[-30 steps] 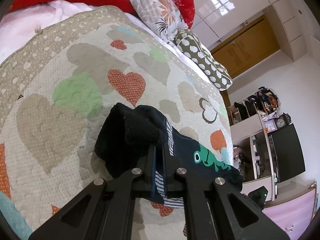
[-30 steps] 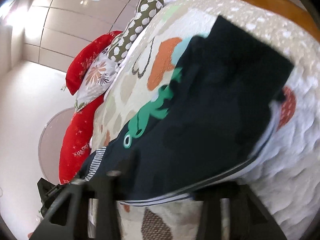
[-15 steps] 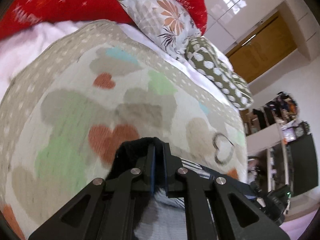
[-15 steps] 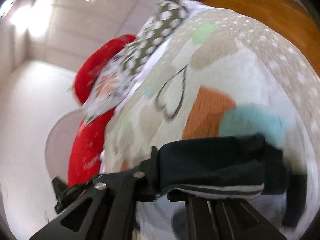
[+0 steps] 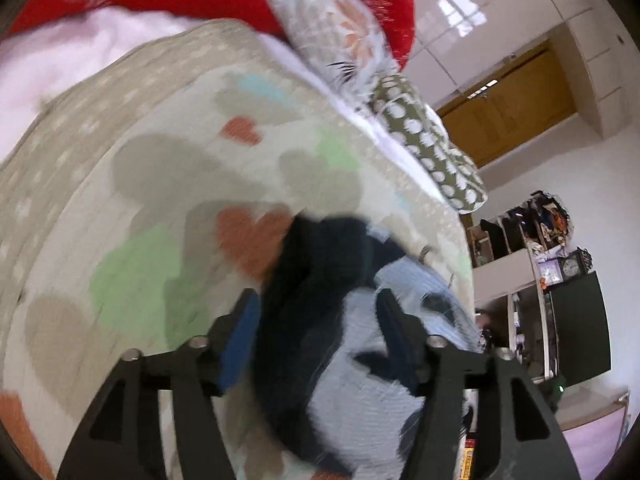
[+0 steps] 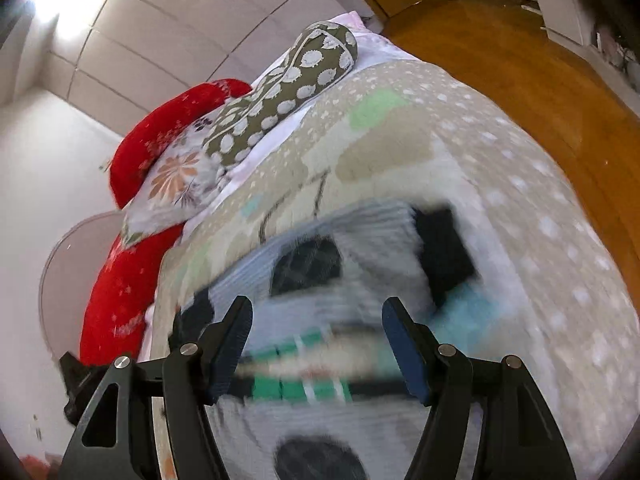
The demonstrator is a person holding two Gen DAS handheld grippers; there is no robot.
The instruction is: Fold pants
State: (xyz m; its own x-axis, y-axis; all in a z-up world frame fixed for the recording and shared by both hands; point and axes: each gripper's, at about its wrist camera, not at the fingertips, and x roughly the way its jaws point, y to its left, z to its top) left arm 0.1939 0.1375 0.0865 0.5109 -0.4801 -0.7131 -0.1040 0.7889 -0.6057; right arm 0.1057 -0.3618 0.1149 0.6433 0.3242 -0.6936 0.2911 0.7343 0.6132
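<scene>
Both sets of jaws have just been opening, and the pants (image 5: 320, 344) have dropped free onto the bed (image 5: 120, 184). The left hand-held gripper (image 5: 316, 332) and the right hand-held gripper (image 6: 316, 344) hang released, the bundle straight ahead of both. It lies folded and blurred, dark with pale striped lining, long axis seemingly across the right jaws, toward the bed's foot edge.

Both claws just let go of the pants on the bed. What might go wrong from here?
1. The pants lie between the open fingers of the right claw; pulling back could snag them and undo the fold.
2. Dark cloth is bunched between the left claw fingers, so that fold may be uneven.
3. Both views are blurred; check the fold first.
</scene>
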